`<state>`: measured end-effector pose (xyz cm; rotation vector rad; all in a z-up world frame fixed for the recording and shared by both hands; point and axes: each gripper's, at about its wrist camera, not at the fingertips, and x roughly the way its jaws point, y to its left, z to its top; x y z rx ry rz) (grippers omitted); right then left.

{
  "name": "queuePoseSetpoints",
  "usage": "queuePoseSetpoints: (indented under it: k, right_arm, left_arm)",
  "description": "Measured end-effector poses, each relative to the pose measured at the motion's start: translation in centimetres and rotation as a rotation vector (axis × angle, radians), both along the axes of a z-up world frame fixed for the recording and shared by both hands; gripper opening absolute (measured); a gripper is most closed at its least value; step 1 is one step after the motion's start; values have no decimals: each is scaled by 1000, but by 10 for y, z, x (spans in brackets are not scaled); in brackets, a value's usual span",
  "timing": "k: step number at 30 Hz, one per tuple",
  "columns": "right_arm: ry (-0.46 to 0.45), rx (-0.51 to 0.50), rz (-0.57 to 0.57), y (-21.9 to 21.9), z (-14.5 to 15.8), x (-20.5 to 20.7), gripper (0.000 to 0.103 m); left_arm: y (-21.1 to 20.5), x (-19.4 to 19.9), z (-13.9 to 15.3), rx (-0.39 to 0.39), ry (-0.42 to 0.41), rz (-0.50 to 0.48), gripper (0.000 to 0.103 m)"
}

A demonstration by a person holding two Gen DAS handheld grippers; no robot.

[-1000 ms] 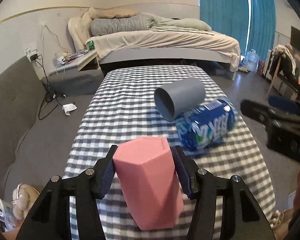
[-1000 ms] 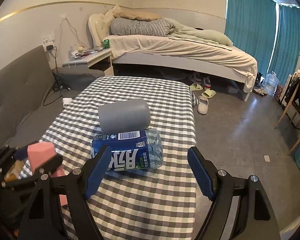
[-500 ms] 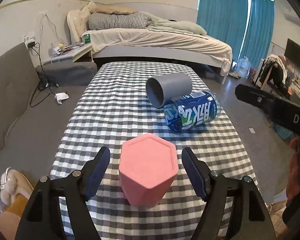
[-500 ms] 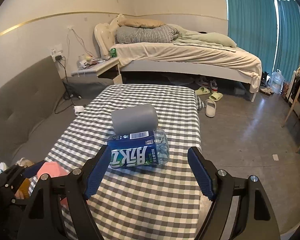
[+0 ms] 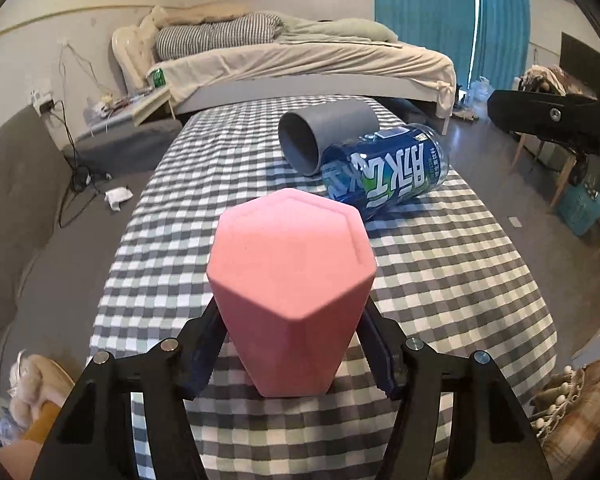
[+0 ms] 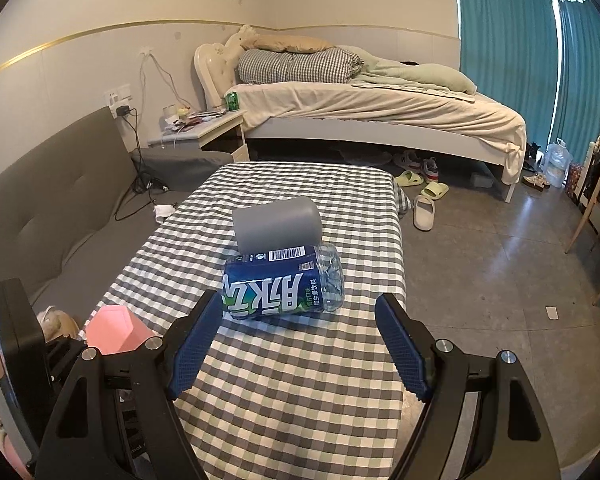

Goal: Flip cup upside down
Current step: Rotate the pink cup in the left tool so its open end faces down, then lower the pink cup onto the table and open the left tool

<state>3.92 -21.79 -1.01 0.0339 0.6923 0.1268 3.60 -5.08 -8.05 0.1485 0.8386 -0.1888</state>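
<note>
Now left hand-held gripper (image 5: 292,350) clamped on pink cup (image 5: 290,288), closed base up, over checkered bench (image 5: 440,280). Right hand-held gripper (image 6: 300,344) wide, holding nothing.

Pink cup (image 5: 290,298): matte, six-sided, tapering narrower toward the end lowest in view. Flat closed hexagonal base (faint inset border) faces up and toward the left wrist camera; mouth out of sight. Positioned over the near end of the checked tablecloth (image 5: 440,280).
</note>
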Motion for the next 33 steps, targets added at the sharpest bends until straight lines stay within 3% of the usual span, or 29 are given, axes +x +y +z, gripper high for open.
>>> queuePoseSetpoints:
  k: [6,14,18,20,22,27,33]
  right_arm:
    - [6,1,-2,-1,-3,2,78]
    - [32,-6,-15,-7,-13,8,78]
    - [40,-6,-15,-8,-16,11,78]
    - [40,4,-15,-8,-15,11,78]
    - [42,17,-13,-9,-14,10,78]
    - [42,38,-16,-9,-12,3,78]
    - [20,40,-17,-6,-6,-19,78]
  left_arm:
    - [-4,17,7,-19,-69,11,64]
    - [-8,39,-7,-42,-65,26,64]
    - [-9,35,-8,-30,-78,14,66]
    - [-8,34,-10,-33,-53,9,79]
    - [-6,30,-10,-36,-39,18,85]
    - [2,12,-5,-47,-11,17,86]
    - [13,-14,15,-54,-50,8,86]
